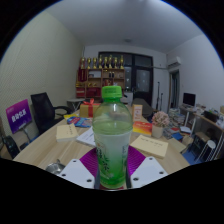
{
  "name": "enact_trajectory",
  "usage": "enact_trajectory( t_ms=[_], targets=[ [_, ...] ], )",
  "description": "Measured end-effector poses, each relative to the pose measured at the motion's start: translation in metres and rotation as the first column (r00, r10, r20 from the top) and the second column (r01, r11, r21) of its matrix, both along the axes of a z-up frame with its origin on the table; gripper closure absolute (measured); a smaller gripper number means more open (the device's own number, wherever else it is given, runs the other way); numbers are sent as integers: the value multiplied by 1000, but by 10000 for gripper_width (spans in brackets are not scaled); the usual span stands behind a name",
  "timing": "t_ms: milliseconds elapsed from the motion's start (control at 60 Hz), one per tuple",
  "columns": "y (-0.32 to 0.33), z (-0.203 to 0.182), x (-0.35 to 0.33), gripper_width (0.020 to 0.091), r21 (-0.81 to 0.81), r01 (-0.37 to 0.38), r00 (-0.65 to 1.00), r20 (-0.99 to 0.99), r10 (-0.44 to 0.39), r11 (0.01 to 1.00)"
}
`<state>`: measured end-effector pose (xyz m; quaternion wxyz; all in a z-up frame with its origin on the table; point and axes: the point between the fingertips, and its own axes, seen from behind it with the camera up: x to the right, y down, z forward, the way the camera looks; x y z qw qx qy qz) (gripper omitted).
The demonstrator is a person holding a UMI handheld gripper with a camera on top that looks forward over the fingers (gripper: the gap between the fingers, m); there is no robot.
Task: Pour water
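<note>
Bottle (112, 140) with green cap, upright, clamped at mid-body by tool (112, 168) above table (45, 148); probably heavy with liquid, walls thin; grip gently.

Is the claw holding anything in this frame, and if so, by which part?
Yes. The claw is shut on the clear plastic bottle with a green cap, gripping its lower body, with the purple pads pressing on both sides.

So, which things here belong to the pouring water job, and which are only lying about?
For the job:
- green-capped bottle, standing between the jaws
- gripper, pads close at each side of the bottle

Lying about:
- papers on the table
- office chair
- shelf of bottles
</note>
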<state>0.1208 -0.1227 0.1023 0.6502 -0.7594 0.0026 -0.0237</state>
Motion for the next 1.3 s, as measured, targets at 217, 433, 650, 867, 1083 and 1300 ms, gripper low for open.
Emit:
enact_trajectory(
  t_ms=[217, 433, 650, 867, 1083, 1300],
  targets=[
    [-32, -68, -7, 716, -28, -38, 999, 9, 38, 999],
    [-32, -67, 2, 709, 20, -33, 999, -3, 33, 999],
    [-63, -65, 1, 294, -88, -78, 993, -90, 70, 993],
    [-172, -11, 3, 266, -133, -112, 986, -139, 93, 985],
    [-292, 91, 9, 266, -112, -87, 988, -140, 71, 990],
    [-404, 161, -8, 271, -72, -113, 979, -181, 98, 991]
  ],
)
